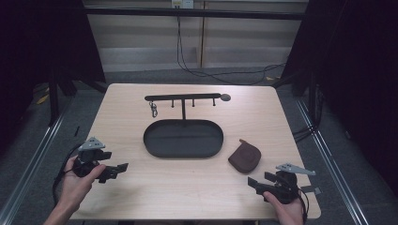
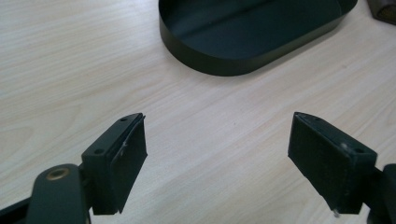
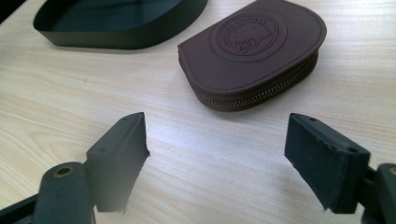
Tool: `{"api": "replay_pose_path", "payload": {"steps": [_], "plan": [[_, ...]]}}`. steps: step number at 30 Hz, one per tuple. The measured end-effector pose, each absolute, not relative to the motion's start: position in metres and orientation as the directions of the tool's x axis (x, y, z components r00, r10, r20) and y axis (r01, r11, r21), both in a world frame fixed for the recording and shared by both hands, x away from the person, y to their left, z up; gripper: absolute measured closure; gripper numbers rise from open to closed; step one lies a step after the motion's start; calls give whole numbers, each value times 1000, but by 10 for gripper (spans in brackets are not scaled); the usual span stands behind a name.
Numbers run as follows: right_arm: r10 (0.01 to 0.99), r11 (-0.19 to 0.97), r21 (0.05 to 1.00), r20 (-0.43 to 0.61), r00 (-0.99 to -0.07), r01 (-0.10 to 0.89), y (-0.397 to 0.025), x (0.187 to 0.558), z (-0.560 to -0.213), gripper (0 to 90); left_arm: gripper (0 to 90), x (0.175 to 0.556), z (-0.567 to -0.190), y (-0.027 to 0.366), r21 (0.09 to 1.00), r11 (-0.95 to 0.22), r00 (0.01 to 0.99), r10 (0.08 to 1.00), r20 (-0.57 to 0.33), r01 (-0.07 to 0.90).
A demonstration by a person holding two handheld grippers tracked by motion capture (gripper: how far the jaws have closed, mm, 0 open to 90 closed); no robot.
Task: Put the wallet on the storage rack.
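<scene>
Right claw point(image 3: 217, 158) wide open, empty, aimed at pouch point(image 3: 254, 51); pouch lies zipped on surface point(image 1: 187, 183), near right end of tray point(image 1: 183, 138), apart from it. Left claw point(image 2: 217, 158) also wide open, holds nothing, rests low at left side. Judgement: work at start, pouch not yet gripped; approach, grasp and placing all remain. High view gives rack point(image 1: 183, 97) with hanging clip point(image 1: 153, 110) behind tray. Right claw view gives embossed emblem and zipper on pouch. Left claw view gives tray wall point(image 2: 219, 63).
</scene>
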State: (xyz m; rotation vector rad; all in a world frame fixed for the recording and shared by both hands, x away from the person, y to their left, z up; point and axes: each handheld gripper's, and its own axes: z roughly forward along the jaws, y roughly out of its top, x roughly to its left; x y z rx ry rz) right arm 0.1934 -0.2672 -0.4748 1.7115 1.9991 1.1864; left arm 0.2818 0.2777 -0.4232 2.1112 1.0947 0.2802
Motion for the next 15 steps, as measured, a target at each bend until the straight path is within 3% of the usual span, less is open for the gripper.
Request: {"api": "replay_pose_path", "payload": {"steps": [6,15], "plan": [[900,-21,700,324,-291,714,-267,194,-473,213,193,268,-432,281,716,-329,602,783,-158,616],[890,11,678,328,-316,735,-270,198,-463,245,193,234,-449,270,713,-370,648,746,-154,595]]}}
